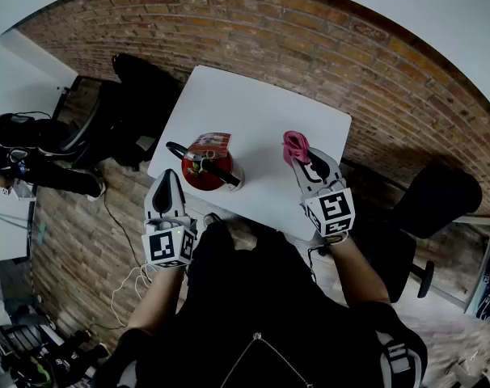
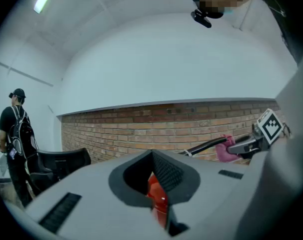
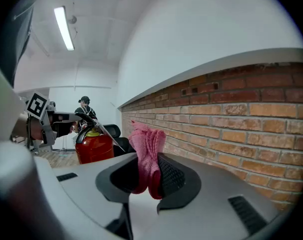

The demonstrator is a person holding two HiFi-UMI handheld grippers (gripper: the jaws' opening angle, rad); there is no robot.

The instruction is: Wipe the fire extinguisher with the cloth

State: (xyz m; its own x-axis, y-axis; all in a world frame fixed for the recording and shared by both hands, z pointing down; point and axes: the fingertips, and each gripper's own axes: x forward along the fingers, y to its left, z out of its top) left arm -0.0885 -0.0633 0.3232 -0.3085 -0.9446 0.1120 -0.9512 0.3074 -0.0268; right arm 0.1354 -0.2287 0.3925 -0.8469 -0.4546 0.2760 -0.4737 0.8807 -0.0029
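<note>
A red fire extinguisher (image 1: pixel 206 170) with a black handle stands upright near the front edge of the white table (image 1: pixel 253 107). My left gripper (image 1: pixel 171 178) is just left of it, its tips against or very close to the red body. The jaws stand nearly together, and the red extinguisher (image 2: pixel 156 196) shows through the thin slit of the left gripper (image 2: pixel 152 169). My right gripper (image 1: pixel 303 162), to the right of the extinguisher and apart from it, is shut on a bunched pink cloth (image 1: pixel 295 145). The cloth (image 3: pixel 147 146) sticks up from the right gripper (image 3: pixel 149 176), with the extinguisher (image 3: pixel 94 146) off to its left.
A black chair (image 1: pixel 148 95) stands left of the table and another chair (image 1: pixel 439 196) to the right, both on the brick-patterned floor. Cables (image 1: pixel 124 289) lie by my left side. A desk with gear (image 1: pixel 19 148) is at far left. A person (image 2: pixel 14 134) stands in the background.
</note>
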